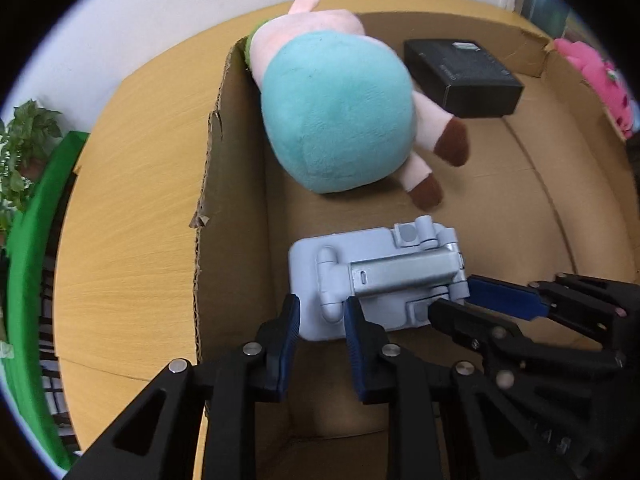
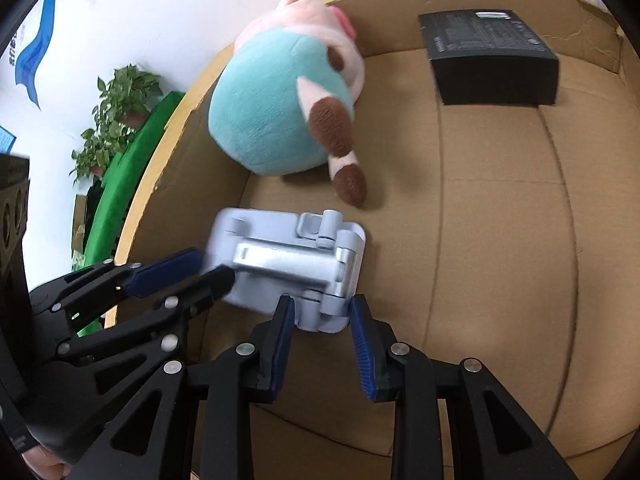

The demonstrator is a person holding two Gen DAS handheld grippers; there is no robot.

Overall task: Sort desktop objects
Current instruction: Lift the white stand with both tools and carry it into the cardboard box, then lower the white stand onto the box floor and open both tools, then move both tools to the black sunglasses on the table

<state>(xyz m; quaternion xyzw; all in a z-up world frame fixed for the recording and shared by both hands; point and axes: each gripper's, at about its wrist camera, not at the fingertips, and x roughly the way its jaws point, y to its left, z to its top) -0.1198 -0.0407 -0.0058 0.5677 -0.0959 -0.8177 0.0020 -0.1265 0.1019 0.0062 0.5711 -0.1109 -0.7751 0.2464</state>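
A light grey folded phone stand hangs low over the floor of a cardboard box; I cannot tell whether it rests on it. My left gripper is shut on one end of the stand, by its hinge. My right gripper is shut on the other end, around the hinge barrel. A plush pig in a teal dress lies just beyond the stand in the box. A flat black box sits at the back of the box floor.
The cardboard box stands on a wooden table, its torn left wall close to my left gripper. A pink plush lies outside the right wall. A potted plant and a green rail are off the table's left.
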